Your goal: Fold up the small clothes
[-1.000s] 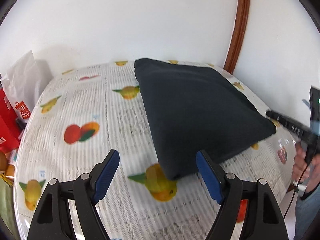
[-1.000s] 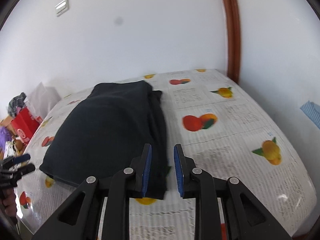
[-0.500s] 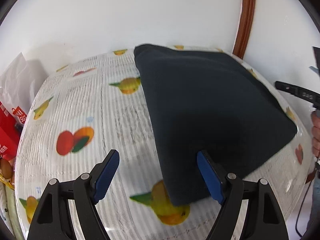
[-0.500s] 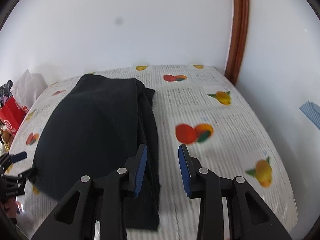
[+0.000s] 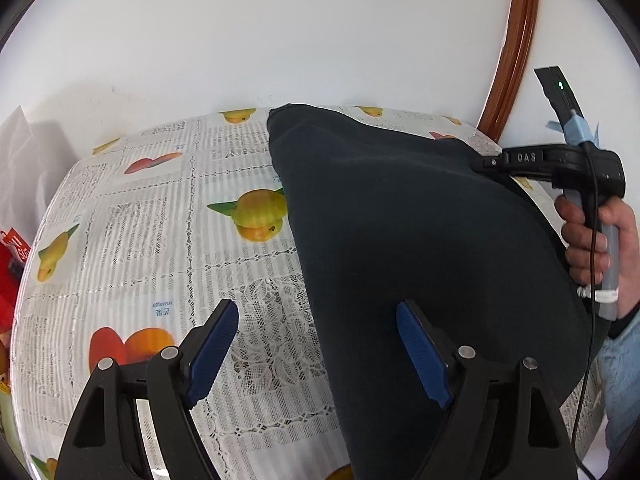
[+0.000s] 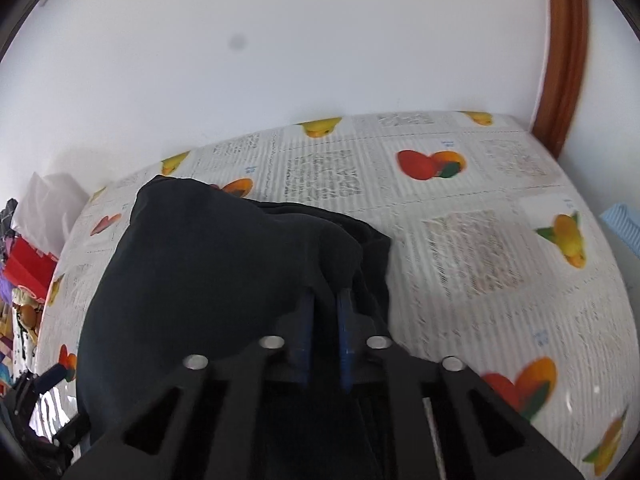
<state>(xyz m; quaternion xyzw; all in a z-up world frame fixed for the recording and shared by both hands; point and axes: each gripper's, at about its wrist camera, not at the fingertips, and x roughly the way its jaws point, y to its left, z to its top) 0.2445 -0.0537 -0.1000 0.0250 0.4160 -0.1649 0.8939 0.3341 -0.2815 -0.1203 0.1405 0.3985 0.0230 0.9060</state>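
A dark navy garment (image 5: 420,232) lies folded on the fruit-print tablecloth (image 5: 140,220). My left gripper (image 5: 316,348) hovers over the garment's near left edge. Its jaws are opening, with the edge between the blue pads and neither pad pressing on it. In the left wrist view my right gripper (image 5: 480,164), held by a hand (image 5: 592,240), sits at the garment's far right edge. The right wrist view shows the right gripper (image 6: 326,316) shut on a bunched fold of the garment (image 6: 200,272). The left gripper (image 6: 40,384) shows at the lower left of that view.
A white wall runs behind the table, with a brown wooden frame (image 5: 516,40) at the right. A white plastic bag (image 5: 24,160) and red packaging (image 6: 28,268) crowd the table's left end. A light blue item (image 6: 624,220) lies beyond the right edge.
My right gripper has swung left from beside the garment onto its right edge, opened a little, then shut on the cloth. My left gripper has moved forward over the garment's left edge.
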